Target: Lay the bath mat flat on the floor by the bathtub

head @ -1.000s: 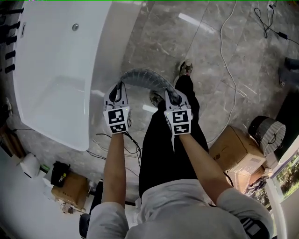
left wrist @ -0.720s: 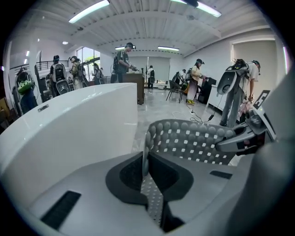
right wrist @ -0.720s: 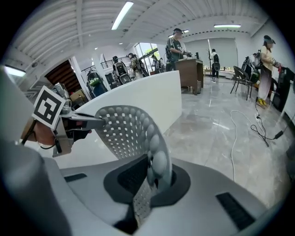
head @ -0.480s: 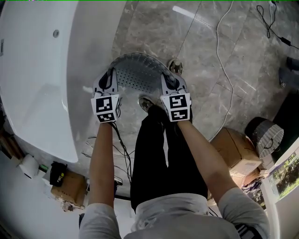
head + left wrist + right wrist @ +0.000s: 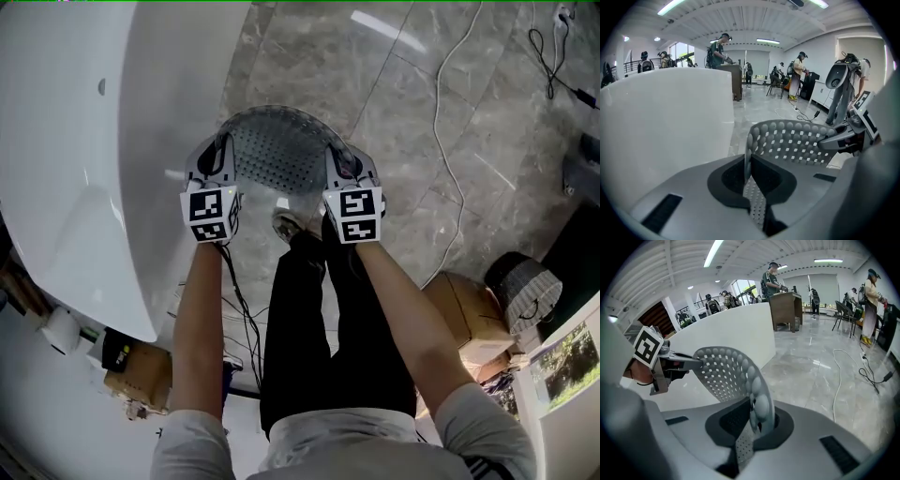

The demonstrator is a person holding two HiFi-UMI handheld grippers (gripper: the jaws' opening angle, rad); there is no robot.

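The bath mat [image 5: 279, 148] is grey, soft and flexible. It is full of small square holes, and a row of round bumps runs along its edge. It is held up between the two grippers and bends into an arch from one to the other. It hangs above the grey marble floor [image 5: 412, 103], just beside the outer wall of the white bathtub [image 5: 84, 150]. It does not lie flat, and whether any part of it reaches the floor I cannot tell.

The left gripper [image 5: 747, 172] has its jaws almost together, pinching one side edge of the mat. The thin sheet passes between the dark pads and continues below them. The right gripper [image 5: 755, 417] pinches the opposite edge in the same manner, with the bumpy border standing up just past its jaws. Both grippers point forward and steeply down, side by side but apart, and the marker cubes face the head camera.

The person's two bare arms [image 5: 202, 319] are stretched forward and down, almost parallel. Under them are legs in black trousers [image 5: 309, 319] and a shoe [image 5: 286, 225] on the floor just behind the mat.

A white cable [image 5: 448, 141] runs over the tiles to the right, well apart from the mat. A cardboard box [image 5: 466, 314] stands nearer the lower right edge of the floor.
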